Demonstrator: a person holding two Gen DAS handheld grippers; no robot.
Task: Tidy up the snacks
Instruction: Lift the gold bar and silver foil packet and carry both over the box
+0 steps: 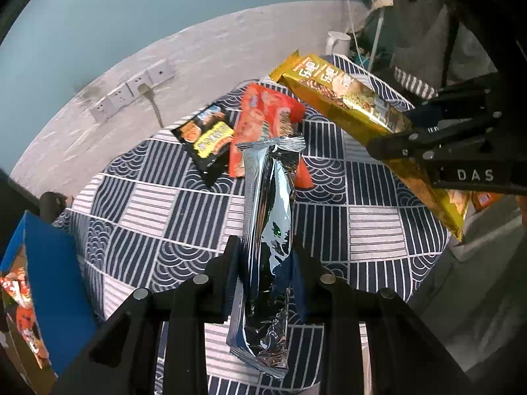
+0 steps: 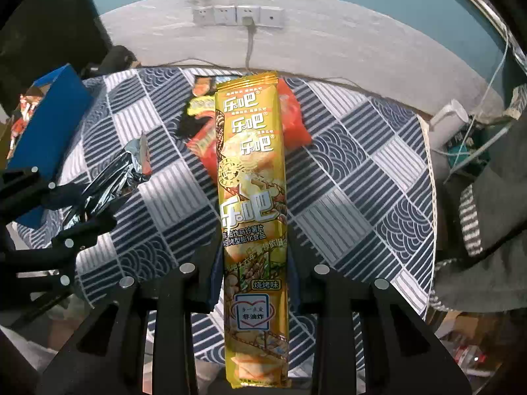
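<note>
Left gripper (image 1: 265, 247) clamps a long silver foil packet (image 1: 268, 230); right gripper (image 2: 253, 256) clamps a long yellow chip packet (image 2: 252, 197), its printed front shown only in the right view.

Two close wrist views, shared tablecloth (image 1: 372, 230)

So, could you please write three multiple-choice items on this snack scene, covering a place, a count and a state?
1. Where is the blue box?
A. left edge of the table
B. right edge
C. on the floor

2. How many packets lie flat on the checked cloth?
A. none
B. two
C. five

3. What do the right tongs hold?
A. nothing
B. a cup
C. the yellow packet

Answers: 1 A, it sits at the cloth's left edge. 2 B, the black packet and the red packet. 3 C, the fingers clamp it; the left tongs clamp the silver packet.
</note>
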